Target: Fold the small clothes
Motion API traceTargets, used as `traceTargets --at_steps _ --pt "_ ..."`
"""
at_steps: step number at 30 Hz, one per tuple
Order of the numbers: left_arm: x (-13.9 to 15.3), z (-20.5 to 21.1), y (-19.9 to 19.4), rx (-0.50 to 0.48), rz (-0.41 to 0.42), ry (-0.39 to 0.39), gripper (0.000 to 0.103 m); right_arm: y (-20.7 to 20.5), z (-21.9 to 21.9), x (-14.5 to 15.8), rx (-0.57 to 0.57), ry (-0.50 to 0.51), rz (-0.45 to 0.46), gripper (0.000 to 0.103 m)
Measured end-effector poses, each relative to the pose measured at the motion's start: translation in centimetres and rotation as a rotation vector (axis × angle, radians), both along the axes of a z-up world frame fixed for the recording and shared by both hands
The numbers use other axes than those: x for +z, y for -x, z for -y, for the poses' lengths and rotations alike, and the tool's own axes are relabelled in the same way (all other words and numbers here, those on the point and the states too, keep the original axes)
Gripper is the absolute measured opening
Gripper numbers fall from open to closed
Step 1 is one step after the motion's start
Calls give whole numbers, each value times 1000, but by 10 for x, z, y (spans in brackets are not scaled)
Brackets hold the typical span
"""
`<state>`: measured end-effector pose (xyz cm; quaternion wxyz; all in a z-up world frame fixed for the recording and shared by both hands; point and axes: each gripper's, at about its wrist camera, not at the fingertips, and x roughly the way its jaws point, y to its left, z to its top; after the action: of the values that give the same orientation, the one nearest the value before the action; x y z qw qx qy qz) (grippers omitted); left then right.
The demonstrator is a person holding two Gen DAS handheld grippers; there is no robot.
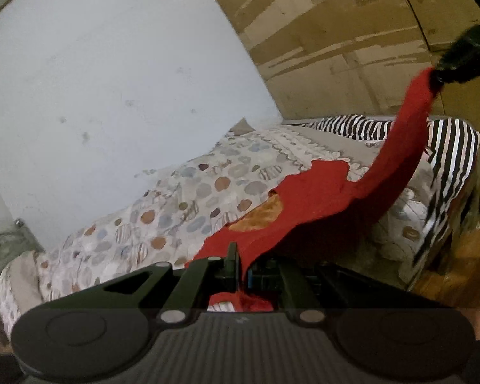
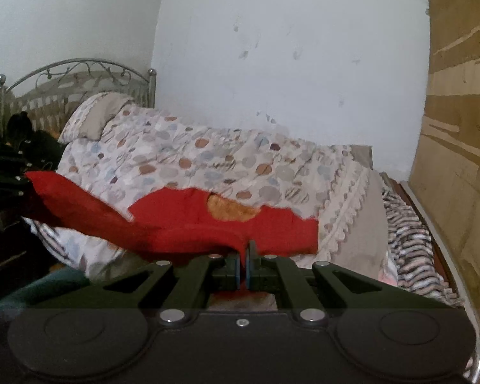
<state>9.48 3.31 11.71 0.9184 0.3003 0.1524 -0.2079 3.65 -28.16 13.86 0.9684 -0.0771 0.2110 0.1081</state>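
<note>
A small red garment (image 1: 310,198) with an orange inner patch (image 1: 259,216) hangs stretched in the air above the bed. My left gripper (image 1: 240,262) is shut on one edge of it. My right gripper (image 2: 244,256) is shut on the other edge of the red garment (image 2: 188,220). In the left wrist view the right gripper (image 1: 444,73) shows at the upper right, pinching the far red end. In the right wrist view the left gripper (image 2: 12,172) shows at the far left on the other red end.
A bed with a spotted quilt (image 1: 163,211) lies below, against a white wall (image 1: 112,80). A black and white striped cloth (image 1: 448,160) lies at the bed's end. A metal headboard (image 2: 73,73) and pillow (image 2: 92,115) stand at left. Brown panelling (image 1: 352,32) and wooden floor (image 1: 457,268) are at right.
</note>
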Motion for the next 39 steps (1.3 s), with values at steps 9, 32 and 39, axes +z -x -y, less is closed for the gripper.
traceTargets --at_steps 9,32,39 --pt "20 19 -182 -16 -174 -40 5 -171 14 4 -23 43 -26 2" --pt "-112 -27 -390 176 -583 199 92 -420 43 -164 -165 -187 -461 10" --pt "-91 -98 -362 382 -563 535 102 -425 42 -172 -190 -211 -453 14"
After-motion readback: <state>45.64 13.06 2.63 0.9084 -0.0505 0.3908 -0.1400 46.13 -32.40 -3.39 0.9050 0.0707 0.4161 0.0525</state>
